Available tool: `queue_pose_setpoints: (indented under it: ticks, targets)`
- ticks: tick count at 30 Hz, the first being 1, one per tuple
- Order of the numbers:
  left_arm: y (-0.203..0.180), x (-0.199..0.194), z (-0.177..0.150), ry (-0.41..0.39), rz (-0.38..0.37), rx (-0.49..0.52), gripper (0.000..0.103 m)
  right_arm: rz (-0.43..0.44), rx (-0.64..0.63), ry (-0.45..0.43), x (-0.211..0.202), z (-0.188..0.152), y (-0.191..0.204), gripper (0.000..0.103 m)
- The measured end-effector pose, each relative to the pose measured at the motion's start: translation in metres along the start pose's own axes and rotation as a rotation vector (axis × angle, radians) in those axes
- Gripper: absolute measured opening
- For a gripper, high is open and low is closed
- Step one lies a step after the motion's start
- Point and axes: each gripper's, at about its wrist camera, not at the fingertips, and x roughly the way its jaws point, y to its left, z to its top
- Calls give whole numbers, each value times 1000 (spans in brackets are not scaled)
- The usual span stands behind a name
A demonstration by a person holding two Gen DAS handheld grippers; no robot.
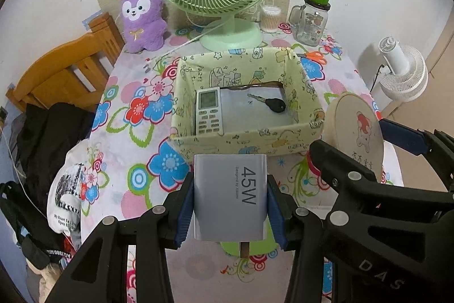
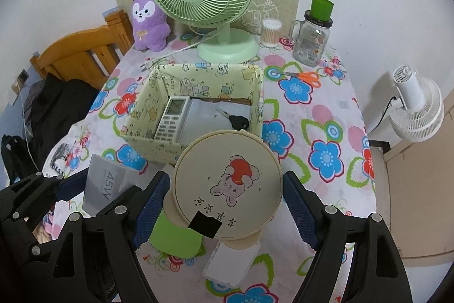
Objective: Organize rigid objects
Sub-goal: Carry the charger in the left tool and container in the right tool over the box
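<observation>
Over floral table, jaws clamp charger (image 1: pixel 229 198), mirror (image 2: pixel 228 185)

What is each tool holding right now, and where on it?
Left tool: 45W charger, by its two side faces. Right tool: round mirror, across its rim.

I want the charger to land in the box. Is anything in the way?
Nothing visible blocks it. The left claw holds the charger just short of the box's near wall. Inside, the remote lies left and the key right, with bare floor between them.
</observation>
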Motion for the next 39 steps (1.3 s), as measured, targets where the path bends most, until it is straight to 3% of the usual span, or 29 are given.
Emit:
queue_pose_setpoints:
  ticks: [39]
  targets:
    - [-3,58,82,23,-64,40,48,-30,20,28,55,79,-14,82]
